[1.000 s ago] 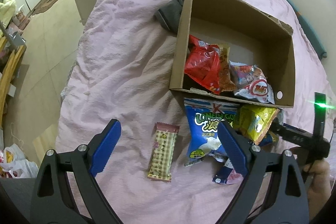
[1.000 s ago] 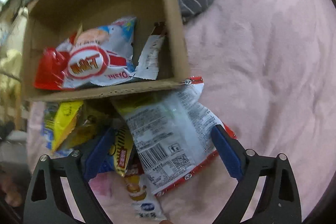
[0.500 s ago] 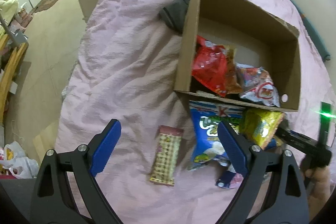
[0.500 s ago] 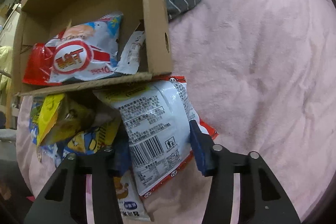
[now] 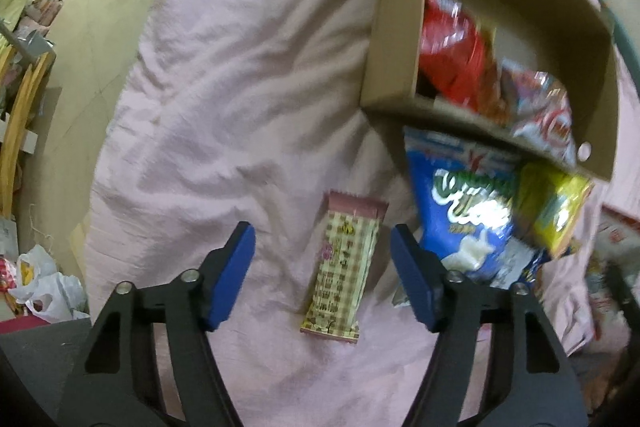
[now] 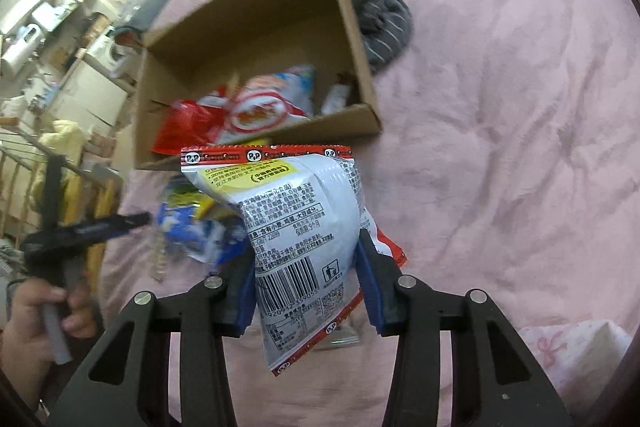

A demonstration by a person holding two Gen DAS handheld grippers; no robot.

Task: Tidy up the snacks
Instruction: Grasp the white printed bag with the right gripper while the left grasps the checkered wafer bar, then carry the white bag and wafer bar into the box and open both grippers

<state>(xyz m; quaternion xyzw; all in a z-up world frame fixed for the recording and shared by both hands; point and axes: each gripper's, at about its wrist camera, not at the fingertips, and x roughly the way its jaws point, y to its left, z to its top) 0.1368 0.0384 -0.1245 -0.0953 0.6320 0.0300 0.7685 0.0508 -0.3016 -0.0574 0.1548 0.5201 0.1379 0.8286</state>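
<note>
Lifting white snack bag (image 6: 308, 251) since earlier, jaws closing.

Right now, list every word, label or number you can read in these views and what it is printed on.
"P&P": red top seal of the white snack bag held in the right gripper.
Barcode digits, partly "920912359055": same bag; its small print is too fine to read reliably.
Blue bag, red-and-white bag, checked bar: lettering blurred, unreadable.
</note>
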